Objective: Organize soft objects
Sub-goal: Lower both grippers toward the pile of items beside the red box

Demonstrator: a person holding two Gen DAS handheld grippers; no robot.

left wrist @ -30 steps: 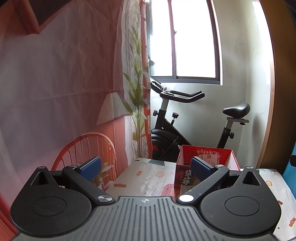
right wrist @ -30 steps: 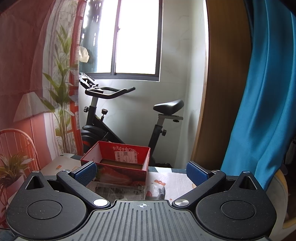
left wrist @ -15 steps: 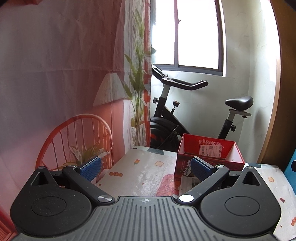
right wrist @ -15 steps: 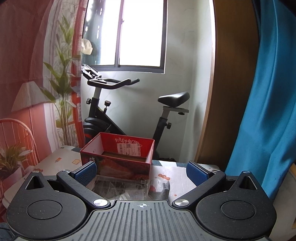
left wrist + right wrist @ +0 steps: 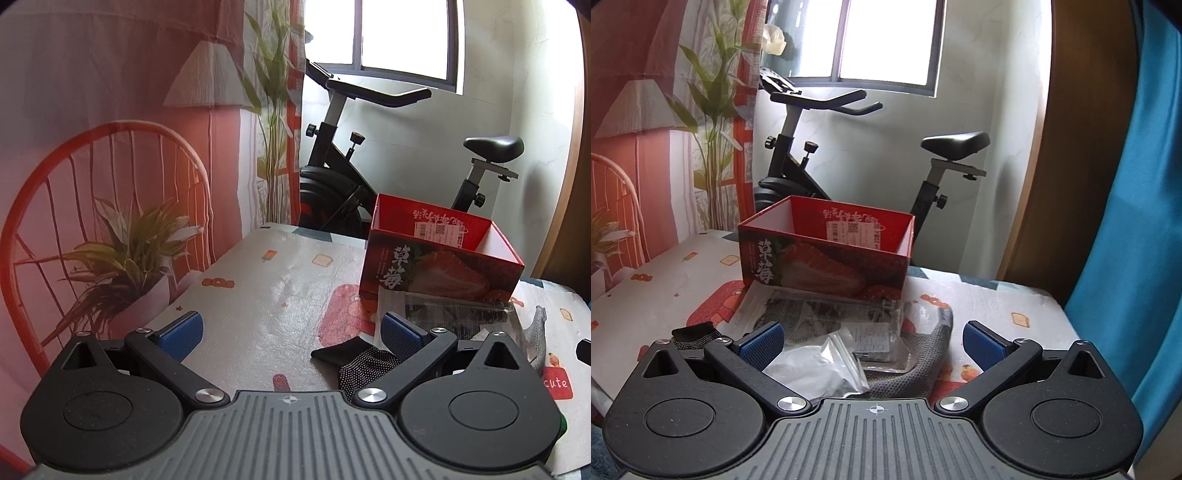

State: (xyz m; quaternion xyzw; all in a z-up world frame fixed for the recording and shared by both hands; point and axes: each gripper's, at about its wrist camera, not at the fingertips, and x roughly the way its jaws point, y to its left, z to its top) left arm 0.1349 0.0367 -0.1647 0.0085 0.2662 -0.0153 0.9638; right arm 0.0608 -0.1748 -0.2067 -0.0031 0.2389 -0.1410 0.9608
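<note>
An open red strawberry box (image 5: 439, 254) (image 5: 827, 254) stands at the far side of the table. In front of it lie a flat clear packet with printed paper (image 5: 827, 314), a small zip bag of white stuff (image 5: 820, 362), a grey knitted sock (image 5: 923, 354) (image 5: 535, 336) and a black dotted sock (image 5: 358, 360) (image 5: 692, 334). My left gripper (image 5: 291, 334) is open above the table, the black sock by its right finger. My right gripper (image 5: 873, 341) is open over the zip bag and grey sock. Nothing is held.
The table carries a patterned cloth (image 5: 266, 295). Behind it stands an exercise bike (image 5: 849, 155) under a window. A printed red curtain (image 5: 110, 147) hangs on the left, a blue curtain (image 5: 1126, 184) on the right next to a wooden door frame (image 5: 1060, 140).
Both grippers have tilted downward and come closer to the table. The socks and packets in front of the box have come into view. Both stay open.
</note>
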